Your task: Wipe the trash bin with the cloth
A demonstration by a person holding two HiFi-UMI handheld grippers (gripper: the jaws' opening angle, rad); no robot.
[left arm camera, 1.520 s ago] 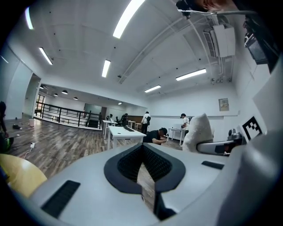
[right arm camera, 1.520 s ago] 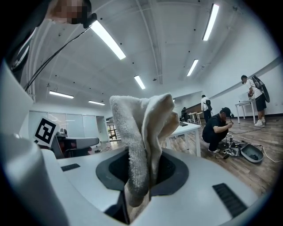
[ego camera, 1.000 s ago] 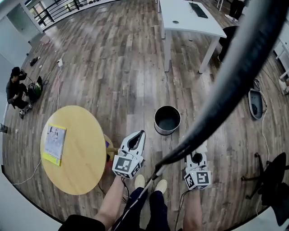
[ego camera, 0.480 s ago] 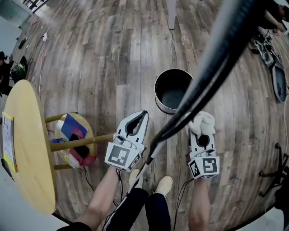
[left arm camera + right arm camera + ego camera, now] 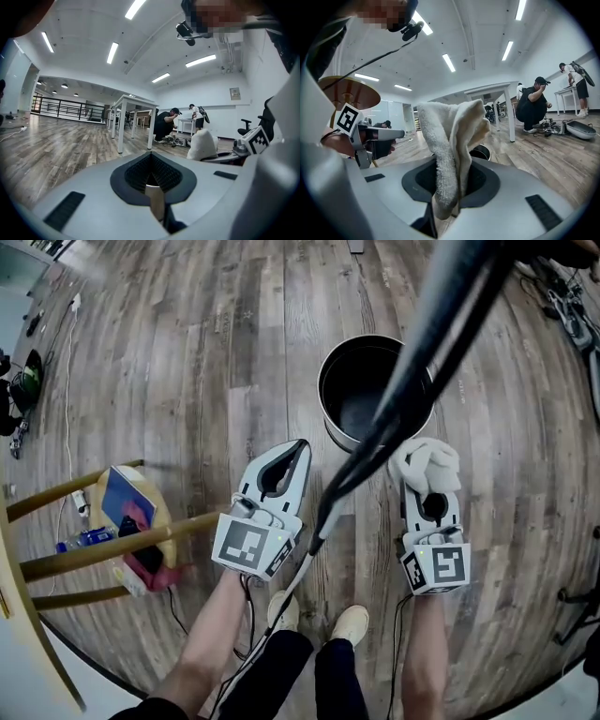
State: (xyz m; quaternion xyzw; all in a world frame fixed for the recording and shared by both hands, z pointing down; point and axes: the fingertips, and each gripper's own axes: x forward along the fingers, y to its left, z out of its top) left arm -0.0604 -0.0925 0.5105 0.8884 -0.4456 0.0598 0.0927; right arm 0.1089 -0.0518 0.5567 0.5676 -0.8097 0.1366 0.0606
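A round metal trash bin (image 5: 330,420) with a dark inside stands upright on the wood floor, just beyond both grippers. My right gripper (image 5: 427,486) is shut on a bunched white cloth (image 5: 424,463), which hangs near the bin's near rim. In the right gripper view the cloth (image 5: 451,150) rises from between the jaws, and the bin (image 5: 481,152) shows behind it. My left gripper (image 5: 299,450) is shut with nothing in it, a little to the left of the bin. In its own view the left gripper (image 5: 151,157) points across the room, with the cloth (image 5: 201,145) to its right.
A thick black cable (image 5: 424,343) runs across the head view over the bin. A wooden stool (image 5: 112,549) with a bag and a book under it stands to the left. My shoes (image 5: 319,617) are below. Beyond are a white table (image 5: 123,123) and a crouching person (image 5: 165,126).
The head view has dropped and closed in on the bin, which now looks larger and nearer the grippers. The round yellow table slid out at the left. Both grippers kept their hold.
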